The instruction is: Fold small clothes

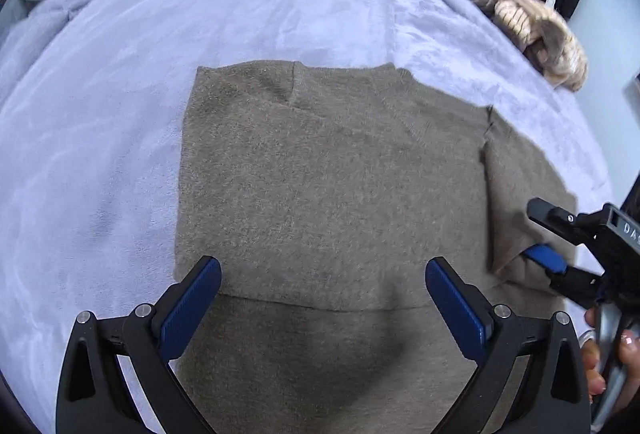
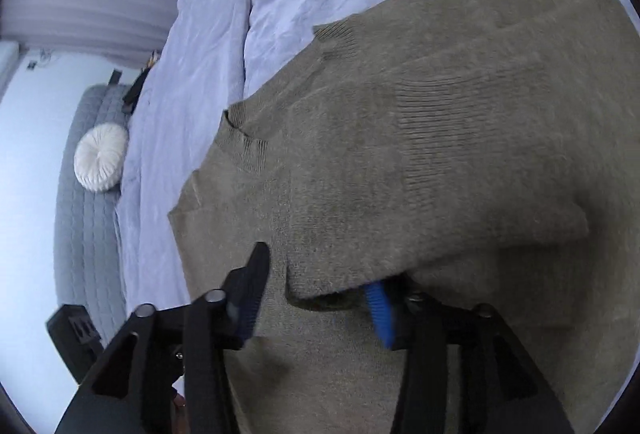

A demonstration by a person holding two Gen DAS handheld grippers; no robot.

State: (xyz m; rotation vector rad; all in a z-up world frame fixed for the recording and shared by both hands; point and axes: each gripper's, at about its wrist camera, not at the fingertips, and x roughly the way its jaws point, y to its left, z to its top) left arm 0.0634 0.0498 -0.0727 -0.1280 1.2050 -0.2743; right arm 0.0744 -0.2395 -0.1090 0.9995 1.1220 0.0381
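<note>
the brown sweater (image 1: 328, 169) is lying spread flat on the lavender bedspread (image 1: 248, 1), with its left side folded in over the body. the left gripper (image 1: 323, 298) is hovering over the near part of the sweater with its jaws standing wide and holding nothing. the right gripper (image 1: 538, 230) is sitting at the right sleeve (image 1: 520, 185), jaws parted, its lower blue pad tucked under the sleeve's edge. a pile of clothes (image 1: 520, 13) is sitting at the far right of the bed, and a round white cushion (image 2: 102, 157) is resting beside it.
</note>
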